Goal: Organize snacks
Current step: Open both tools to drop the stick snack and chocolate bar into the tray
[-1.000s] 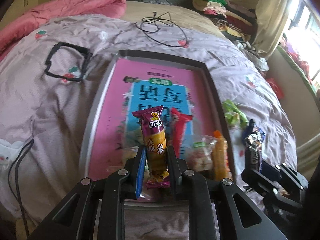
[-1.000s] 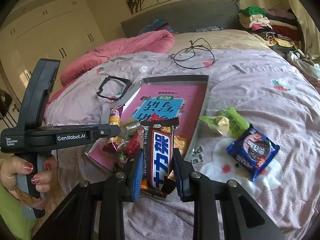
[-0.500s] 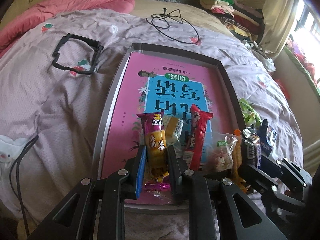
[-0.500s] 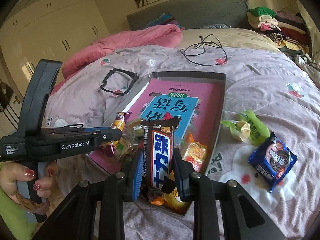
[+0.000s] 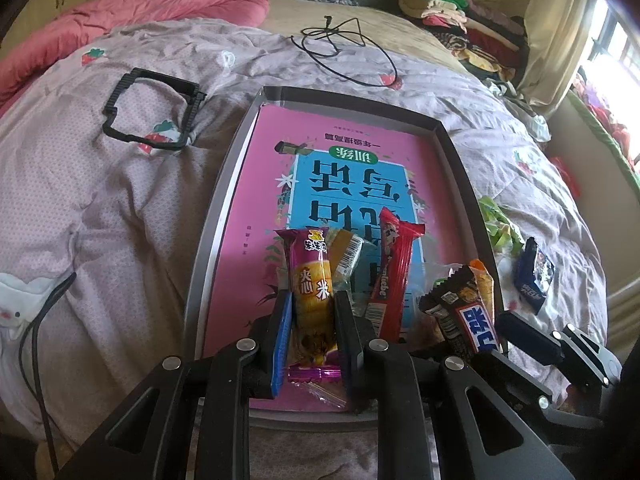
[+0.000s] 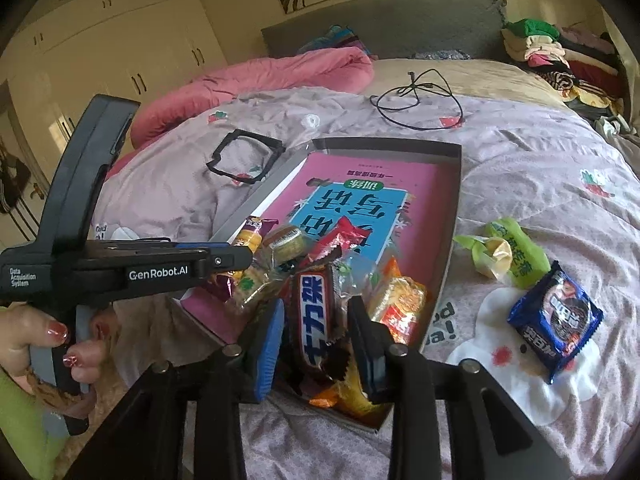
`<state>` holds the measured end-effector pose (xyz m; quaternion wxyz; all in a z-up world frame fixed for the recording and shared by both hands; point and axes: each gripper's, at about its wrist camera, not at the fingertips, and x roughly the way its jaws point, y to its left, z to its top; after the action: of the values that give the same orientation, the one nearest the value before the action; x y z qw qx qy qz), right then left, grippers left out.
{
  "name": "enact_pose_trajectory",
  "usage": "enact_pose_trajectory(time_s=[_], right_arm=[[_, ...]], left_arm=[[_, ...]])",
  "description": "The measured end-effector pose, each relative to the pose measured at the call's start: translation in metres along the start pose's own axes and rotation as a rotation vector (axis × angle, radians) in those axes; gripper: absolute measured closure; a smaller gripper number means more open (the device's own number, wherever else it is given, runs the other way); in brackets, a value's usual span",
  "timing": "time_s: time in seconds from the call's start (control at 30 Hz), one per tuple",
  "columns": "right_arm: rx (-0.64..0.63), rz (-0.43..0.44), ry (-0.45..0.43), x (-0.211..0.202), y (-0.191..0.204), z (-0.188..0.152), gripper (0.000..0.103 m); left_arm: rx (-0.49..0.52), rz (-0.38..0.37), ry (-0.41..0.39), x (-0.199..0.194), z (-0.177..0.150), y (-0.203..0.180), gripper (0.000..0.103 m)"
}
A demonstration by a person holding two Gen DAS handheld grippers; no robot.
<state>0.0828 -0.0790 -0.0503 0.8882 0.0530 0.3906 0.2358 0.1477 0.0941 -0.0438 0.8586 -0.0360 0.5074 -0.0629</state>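
Note:
A grey box [image 5: 224,184] lined with a pink book lies on the bed. My left gripper [image 5: 310,312] is shut on a purple-and-yellow snack bar [image 5: 312,280], low over the box's near end. A red snack stick [image 5: 394,264] and other wrapped snacks lie beside it. My right gripper [image 6: 316,320] has widened around the brown Snickers bar [image 6: 314,316], which rests on the snack pile in the box's near corner; it also shows in the left wrist view [image 5: 468,312]. The box also shows in the right wrist view [image 6: 456,216].
On the quilt right of the box lie a green packet [image 6: 516,256] and a blue Oreo pack [image 6: 556,320]. A black frame [image 5: 152,112] and a black cable [image 5: 344,52] lie further back. Pink duvet and folded clothes sit at the bed's head.
Both grippers moved forward and down over the box's near end. The right gripper's jaws have opened a little, and the Snickers bar now rests on the snack pile.

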Motion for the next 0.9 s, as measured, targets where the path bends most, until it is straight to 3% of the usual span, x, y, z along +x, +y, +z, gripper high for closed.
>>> enact_pose_trajectory(time_s=[0.4, 0.67, 0.83, 0.9], right_arm=[[0.036, -0.036, -0.049, -0.019, -0.014, -0.002, 0.056], [0.066, -0.053, -0.063, -0.025, -0.024, -0.002, 0.054], [0.081, -0.063, -0.068, -0.028, -0.029, -0.002, 0.053], [0.085, -0.059, -0.066, -0.028, -0.031, -0.002, 0.053]], left_arm=[[0.017, 0.003, 0.009, -0.001, -0.001, -0.006, 0.082], [0.023, 0.001, 0.012, -0.002, -0.001, -0.009, 0.081], [0.011, -0.013, 0.014, -0.003, 0.0, -0.008, 0.076], [0.007, -0.023, 0.012, -0.004, 0.001, -0.008, 0.07]])
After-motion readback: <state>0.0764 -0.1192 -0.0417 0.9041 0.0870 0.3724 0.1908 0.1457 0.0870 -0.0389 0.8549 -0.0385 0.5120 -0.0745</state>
